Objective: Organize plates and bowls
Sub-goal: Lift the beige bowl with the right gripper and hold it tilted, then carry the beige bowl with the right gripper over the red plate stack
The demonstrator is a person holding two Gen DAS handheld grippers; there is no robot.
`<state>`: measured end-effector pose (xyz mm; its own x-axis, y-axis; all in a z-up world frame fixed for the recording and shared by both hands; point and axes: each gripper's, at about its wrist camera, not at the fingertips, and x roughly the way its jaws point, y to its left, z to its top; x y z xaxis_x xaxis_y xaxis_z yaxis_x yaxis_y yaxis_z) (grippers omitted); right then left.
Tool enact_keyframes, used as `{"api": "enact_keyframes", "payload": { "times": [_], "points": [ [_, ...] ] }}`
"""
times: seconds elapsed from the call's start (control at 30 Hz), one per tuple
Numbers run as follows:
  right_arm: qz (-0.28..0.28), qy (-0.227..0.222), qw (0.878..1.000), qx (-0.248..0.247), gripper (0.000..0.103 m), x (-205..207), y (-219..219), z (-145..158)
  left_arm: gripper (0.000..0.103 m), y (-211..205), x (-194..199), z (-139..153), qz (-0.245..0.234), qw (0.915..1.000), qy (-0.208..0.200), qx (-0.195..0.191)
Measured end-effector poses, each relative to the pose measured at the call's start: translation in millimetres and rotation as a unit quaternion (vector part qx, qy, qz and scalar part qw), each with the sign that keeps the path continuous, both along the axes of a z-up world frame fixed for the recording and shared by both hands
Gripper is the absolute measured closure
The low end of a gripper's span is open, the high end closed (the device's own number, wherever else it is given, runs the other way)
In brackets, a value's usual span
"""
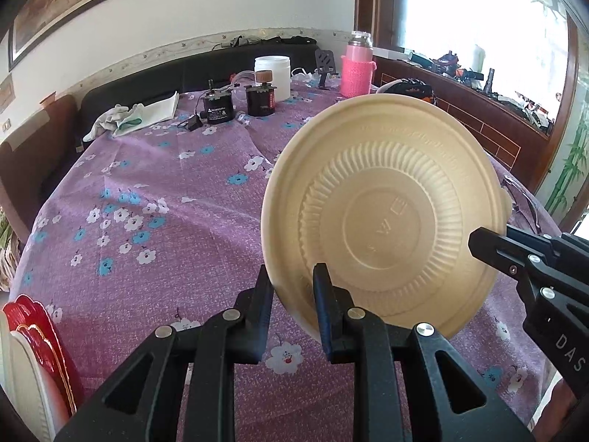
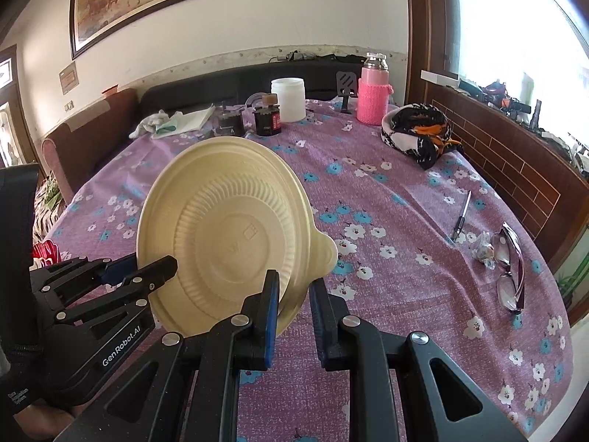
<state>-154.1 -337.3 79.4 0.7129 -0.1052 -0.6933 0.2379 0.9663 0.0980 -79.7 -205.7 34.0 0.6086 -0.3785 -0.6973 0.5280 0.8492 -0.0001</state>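
Observation:
A beige disposable bowl [image 1: 383,217] hangs tilted on edge above the purple flowered tablecloth [image 1: 154,199], its ribbed underside facing both cameras. My left gripper [image 1: 292,287] is shut on the bowl's lower rim. In the left wrist view my right gripper [image 1: 478,241] pinches the rim from the right. In the right wrist view the bowl [image 2: 224,232] shows a small tab on its rim; my right gripper [image 2: 294,291] is shut on the lower rim, and my left gripper [image 2: 162,269] clamps the left edge. A red and white plate [image 1: 33,335] stands at the table's near left edge.
At the far end stand a pink-sleeved bottle [image 2: 372,90], a white jar [image 2: 289,99], two dark jars [image 2: 267,118], gloves and paper [image 2: 173,119]. A patterned cloth [image 2: 419,134], a pen [image 2: 462,221] and glasses [image 2: 510,269] lie on the right side. A brick-patterned sill [image 2: 515,169] borders the table.

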Motion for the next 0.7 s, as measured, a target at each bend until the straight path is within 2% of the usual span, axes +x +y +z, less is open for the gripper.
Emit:
{"api": "enact_keyframes", "payload": {
  "times": [0.7],
  "points": [
    [0.004,-0.01,1.0,-0.018,0.085,-7.6,13.1,11.1,0.081,6.7,-7.5,5.3,0.004,0.9999,-0.005,-0.009]
  ]
}}
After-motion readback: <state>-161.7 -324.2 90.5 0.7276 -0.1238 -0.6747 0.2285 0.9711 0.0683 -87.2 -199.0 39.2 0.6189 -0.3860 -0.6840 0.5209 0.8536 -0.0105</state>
